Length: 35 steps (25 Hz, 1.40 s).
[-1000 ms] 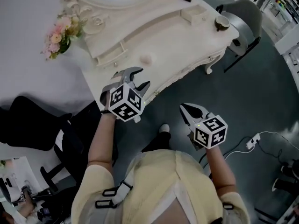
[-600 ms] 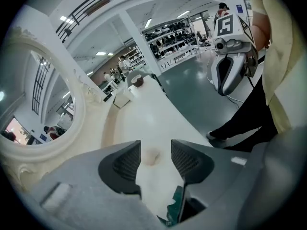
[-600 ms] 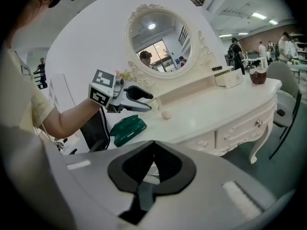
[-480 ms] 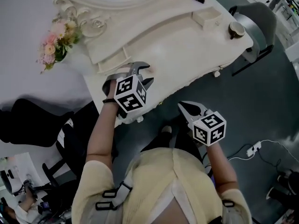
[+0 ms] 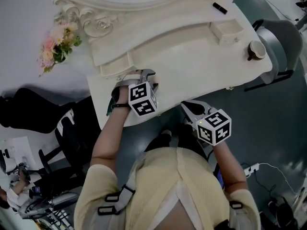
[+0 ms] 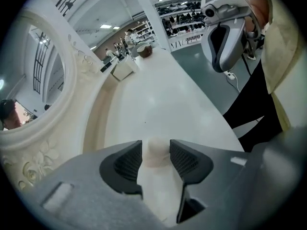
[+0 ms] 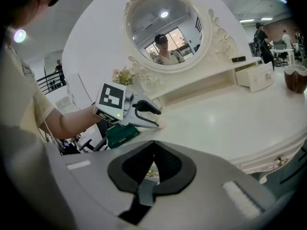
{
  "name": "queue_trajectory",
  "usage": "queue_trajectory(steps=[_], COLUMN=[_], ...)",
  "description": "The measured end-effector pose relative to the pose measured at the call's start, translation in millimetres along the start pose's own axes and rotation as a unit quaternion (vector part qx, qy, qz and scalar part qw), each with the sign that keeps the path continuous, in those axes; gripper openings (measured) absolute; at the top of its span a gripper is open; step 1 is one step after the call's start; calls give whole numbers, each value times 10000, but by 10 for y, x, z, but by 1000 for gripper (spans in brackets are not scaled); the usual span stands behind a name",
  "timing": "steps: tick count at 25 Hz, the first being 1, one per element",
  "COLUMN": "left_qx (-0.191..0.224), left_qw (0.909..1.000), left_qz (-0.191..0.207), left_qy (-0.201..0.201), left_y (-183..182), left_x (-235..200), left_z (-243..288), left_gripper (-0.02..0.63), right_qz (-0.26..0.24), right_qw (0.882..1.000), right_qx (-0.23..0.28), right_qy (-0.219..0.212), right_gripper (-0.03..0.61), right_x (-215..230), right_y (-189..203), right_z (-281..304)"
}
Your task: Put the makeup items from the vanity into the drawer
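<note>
Makeup sponge point(image 6: 156, 150) sitting on the white bench point(image 5: 192, 56), between the left gripper point(image 5: 147, 78) jaws.
Left jaws are spread and have just been closing around the sponge, not clearly pinching it. Right gripper point(image 7: 153, 163) jaws are pressed together, hovering by the bench edge.

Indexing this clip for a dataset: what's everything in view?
vanity: 1, white, centre
mirror: 1, white-framed, vanity's back
flowers: 1 bunch, pink, left of mirror
tube: 1, black, top shelf
drawer box: 1, white, vanity's right
cup: 1, brown, right end
chair: 1, grey, beyond cup
sponge: 1, pale pink, vanity's left, between jaws
left gripper: 1, grey, open around sponge, jaws have just been closing
right gripper: 1, grey, shut, empty, at vanity's front edge
</note>
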<state>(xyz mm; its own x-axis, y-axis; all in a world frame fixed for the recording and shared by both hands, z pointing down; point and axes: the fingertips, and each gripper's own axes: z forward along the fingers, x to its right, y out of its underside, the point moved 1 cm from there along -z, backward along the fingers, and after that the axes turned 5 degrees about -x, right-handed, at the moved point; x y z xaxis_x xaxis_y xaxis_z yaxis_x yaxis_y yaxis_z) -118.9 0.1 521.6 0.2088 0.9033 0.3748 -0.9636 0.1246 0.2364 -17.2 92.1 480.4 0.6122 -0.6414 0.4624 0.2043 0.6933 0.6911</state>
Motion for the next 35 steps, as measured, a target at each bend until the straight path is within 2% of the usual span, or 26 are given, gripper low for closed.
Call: queue_trajectory(steps=[5, 14, 24, 30, 35], left_qx=[-118, -293, -87, -97, -283], left_qw=[9992, 9981, 9995, 9962, 9908], left_qz=[-198, 40, -69, -476, -781], left_qy=[312, 534, -291, -723, -1072], left_y=[7, -15, -238, -229, -23], left_x=[5, 59, -135, -272, -337], left_z=[110, 121, -233, -521, -700], left_gripper=[193, 154, 145, 146, 147], right_qz=[-24, -206, -479, -625, -760], right_qw=[9995, 9970, 9912, 9855, 9809], right_qx=[-175, -393, -523, -598, -690], right_qy=[-258, -631, -1118, -1458, -1653], right_gripper=[5, 5, 5, 5, 5], right_x=[152, 275, 265, 207, 142], right_y=[-74, -187, -269, -313, -334], right_z=[82, 184, 250, 276, 356])
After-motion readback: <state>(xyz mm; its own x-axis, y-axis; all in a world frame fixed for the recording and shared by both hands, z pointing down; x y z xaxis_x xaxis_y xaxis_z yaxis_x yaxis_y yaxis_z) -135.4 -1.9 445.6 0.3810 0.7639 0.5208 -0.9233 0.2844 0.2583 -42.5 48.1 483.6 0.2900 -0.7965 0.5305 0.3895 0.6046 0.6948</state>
